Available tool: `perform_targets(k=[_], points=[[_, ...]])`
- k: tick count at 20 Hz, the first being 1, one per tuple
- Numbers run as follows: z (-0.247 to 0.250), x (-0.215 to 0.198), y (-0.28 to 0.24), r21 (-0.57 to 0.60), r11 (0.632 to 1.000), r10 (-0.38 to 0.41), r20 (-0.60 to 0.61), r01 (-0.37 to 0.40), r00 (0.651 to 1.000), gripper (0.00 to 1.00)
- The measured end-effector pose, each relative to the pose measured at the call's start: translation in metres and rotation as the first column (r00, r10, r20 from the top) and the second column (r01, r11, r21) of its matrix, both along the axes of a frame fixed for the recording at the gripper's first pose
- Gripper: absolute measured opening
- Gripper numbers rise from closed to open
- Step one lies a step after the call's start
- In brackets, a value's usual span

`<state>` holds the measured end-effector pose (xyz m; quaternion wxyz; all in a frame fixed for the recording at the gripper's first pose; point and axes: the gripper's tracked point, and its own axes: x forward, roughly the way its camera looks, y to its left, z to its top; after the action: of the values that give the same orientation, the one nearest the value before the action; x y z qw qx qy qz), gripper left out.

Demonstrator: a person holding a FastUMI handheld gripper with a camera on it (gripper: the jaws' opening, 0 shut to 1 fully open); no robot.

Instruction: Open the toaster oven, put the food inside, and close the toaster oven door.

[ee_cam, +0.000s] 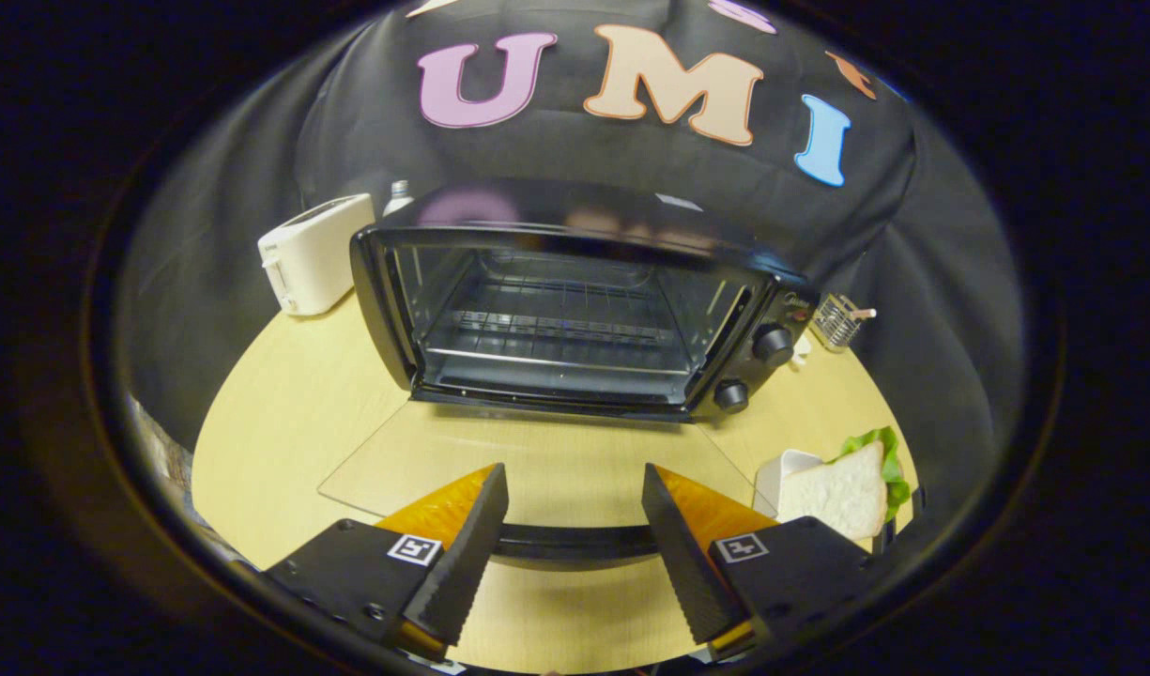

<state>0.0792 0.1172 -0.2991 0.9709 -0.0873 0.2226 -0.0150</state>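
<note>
Standing near the bench's (pixel 283 422) far edge, one black toaster oven (pixel 575 310) has its glass door (pixel 537 460) dropped flat, the door handle (pixel 575 543) lying between the fingers of the gripper (pixel 575 554), which is spread wide and grips nothing. One sandwich (pixel 847 488) sits toward the right edge; one white toaster (pixel 314 252) at the far left. Two knobs (pixel 772 344) are on the oven's right side.

Door handle (pixel 575 543) partly hidden behind both fingers of the open gripper (pixel 575 554). Bottle (pixel 398 197) mostly hidden behind toaster oven (pixel 575 310). Sandwich (pixel 847 493) partly covering white plate (pixel 783 474). Contents of wire basket (pixel 837 321) too small to tell.
</note>
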Motion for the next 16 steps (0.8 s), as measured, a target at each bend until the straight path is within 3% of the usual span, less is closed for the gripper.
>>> perform_targets(k=[8,13,16], points=[[-0.022,0.014,0.0,0.099,0.995,-0.017,-0.013,0.018,1.0,0.9],[-0.058,0.011,-0.007,0.11,0.993,-0.026,-0.099,0.037,0.995,0.9],[-0.062,0.012,-0.009,0.166,0.985,-0.039,-0.071,0.05,0.997,0.89]])
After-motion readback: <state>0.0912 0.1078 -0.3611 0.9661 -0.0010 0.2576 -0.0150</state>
